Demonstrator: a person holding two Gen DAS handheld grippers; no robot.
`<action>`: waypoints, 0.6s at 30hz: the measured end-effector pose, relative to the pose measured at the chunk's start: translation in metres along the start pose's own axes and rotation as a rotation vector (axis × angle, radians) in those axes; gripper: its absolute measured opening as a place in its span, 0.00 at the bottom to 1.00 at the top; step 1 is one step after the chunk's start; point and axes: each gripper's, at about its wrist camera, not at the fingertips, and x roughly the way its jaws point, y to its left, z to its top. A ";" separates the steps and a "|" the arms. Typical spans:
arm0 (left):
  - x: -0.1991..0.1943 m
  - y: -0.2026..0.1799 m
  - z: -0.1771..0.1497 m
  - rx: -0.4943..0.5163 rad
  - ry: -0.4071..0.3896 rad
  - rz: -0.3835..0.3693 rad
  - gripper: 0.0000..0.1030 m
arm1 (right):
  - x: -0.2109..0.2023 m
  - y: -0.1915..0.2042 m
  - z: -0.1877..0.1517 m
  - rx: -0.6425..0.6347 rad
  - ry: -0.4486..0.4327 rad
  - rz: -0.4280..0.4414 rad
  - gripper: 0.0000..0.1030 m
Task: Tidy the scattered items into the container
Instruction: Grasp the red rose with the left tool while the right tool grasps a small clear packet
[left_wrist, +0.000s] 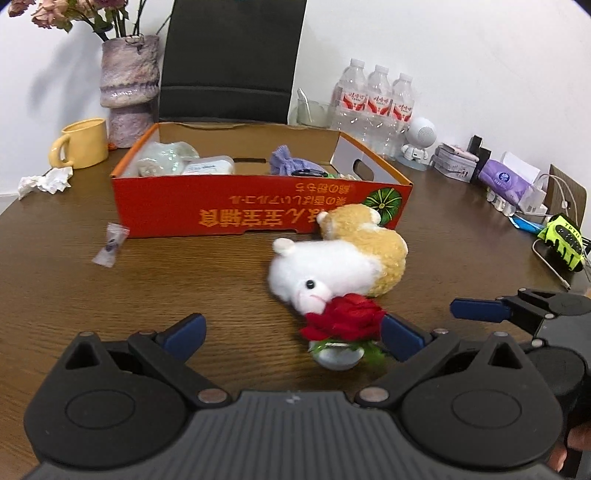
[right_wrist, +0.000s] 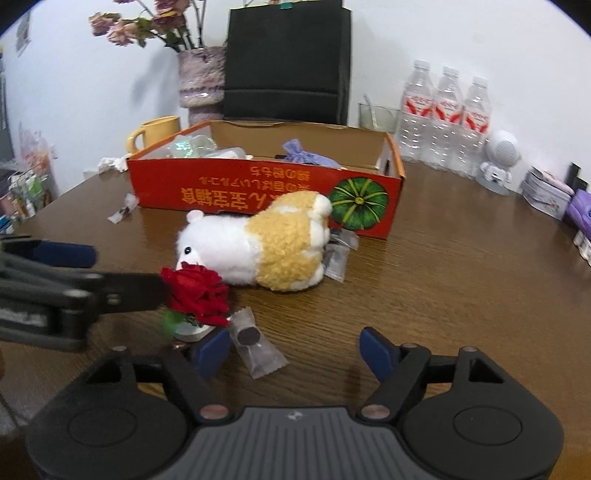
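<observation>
Nearest, the left gripper (left_wrist: 291, 330) stands released around a red rose (left_wrist: 343, 319) in a small pot on the counter (left_wrist: 147, 288): light, top-heavy, petals crushable, so grip the pot. The right gripper (right_wrist: 295, 349) is released over a slippery candy wrapper (right_wrist: 255, 347). Beyond lies a soft plush (left_wrist: 332, 266), then the box (left_wrist: 258, 206)

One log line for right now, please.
left gripper: open by rose | right gripper: open, candy between fingers | plush: outside box
</observation>
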 end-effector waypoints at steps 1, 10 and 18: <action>0.004 -0.001 0.001 -0.006 0.008 -0.001 0.99 | 0.001 0.000 0.000 -0.008 0.003 0.007 0.73; 0.029 -0.002 0.002 -0.096 0.060 -0.038 0.89 | 0.012 0.005 0.000 -0.032 -0.009 0.073 0.33; 0.029 -0.006 0.003 -0.113 0.061 -0.100 0.48 | 0.008 0.009 -0.003 -0.050 -0.018 0.089 0.14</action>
